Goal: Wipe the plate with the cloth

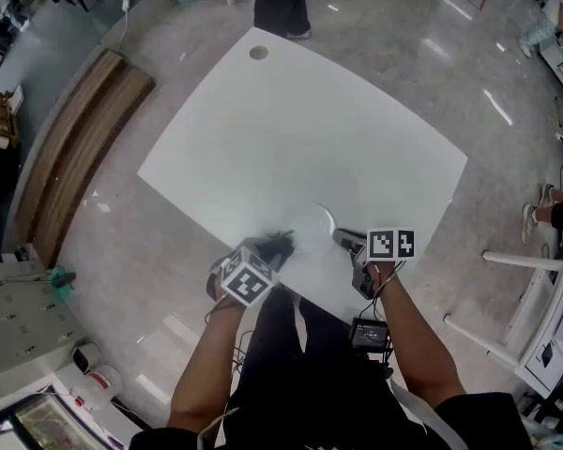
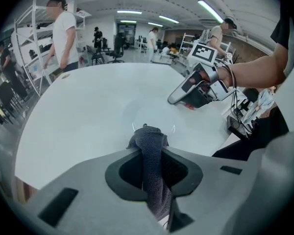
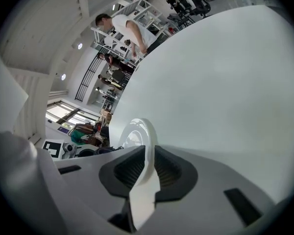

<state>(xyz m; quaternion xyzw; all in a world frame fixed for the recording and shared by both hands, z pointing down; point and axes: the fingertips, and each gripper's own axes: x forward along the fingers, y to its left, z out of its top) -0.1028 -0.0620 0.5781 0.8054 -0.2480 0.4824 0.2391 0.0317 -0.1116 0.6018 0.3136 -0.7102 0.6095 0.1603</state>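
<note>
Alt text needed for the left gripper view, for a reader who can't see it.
The left gripper has its jaws shut on a dark grey cloth, whose bunched end sits at the near edge of a white plate on a white table. The right gripper reaches the plate's rim from the right, and people stand in the room behind.

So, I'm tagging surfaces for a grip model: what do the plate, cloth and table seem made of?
Plate: white, glossy, bright highlights on its rim; ceramic or hard plastic, can't tell. Cloth: dark grey matte fabric, visible woven texture. Table: smooth white top, faint sheen, likely laminate.
</note>
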